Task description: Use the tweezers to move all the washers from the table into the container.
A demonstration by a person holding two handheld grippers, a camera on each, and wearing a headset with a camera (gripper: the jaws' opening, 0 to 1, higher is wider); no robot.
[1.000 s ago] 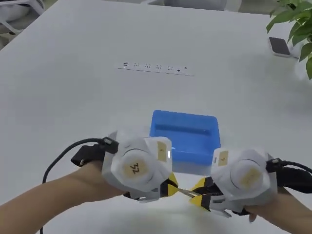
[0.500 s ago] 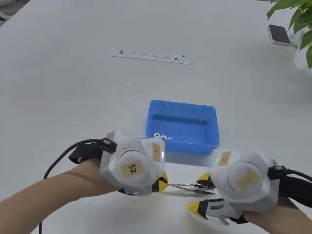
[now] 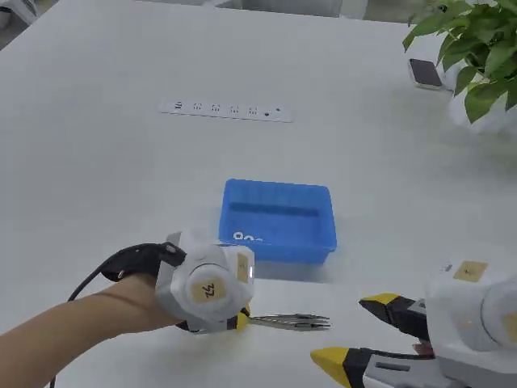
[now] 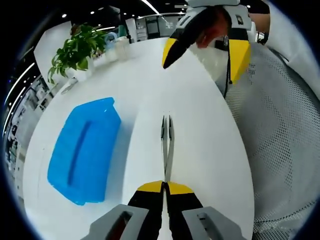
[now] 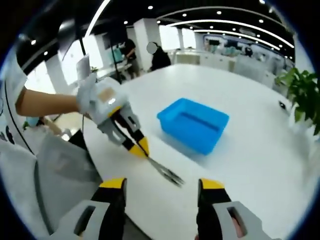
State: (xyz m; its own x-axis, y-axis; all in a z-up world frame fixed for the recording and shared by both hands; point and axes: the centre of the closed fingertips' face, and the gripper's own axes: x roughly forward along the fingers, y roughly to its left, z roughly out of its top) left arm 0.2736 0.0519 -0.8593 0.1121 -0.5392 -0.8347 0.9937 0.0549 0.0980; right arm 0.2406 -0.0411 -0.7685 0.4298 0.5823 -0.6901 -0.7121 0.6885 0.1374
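Carefully, the left claw (image 3: 241,320), closed on the thin silver metal tweezers (image 3: 291,322), should hold them level; the right claw (image 3: 343,328) is wide open, empty.

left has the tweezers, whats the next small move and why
Probably swing the tips of the tweezers toward the small pale rings at the near wall of the blue container; they may be washers, too small to confirm. The left hand-held gripper is shut on the tweezers, tips free, and the right hand-held gripper stands open, apart.
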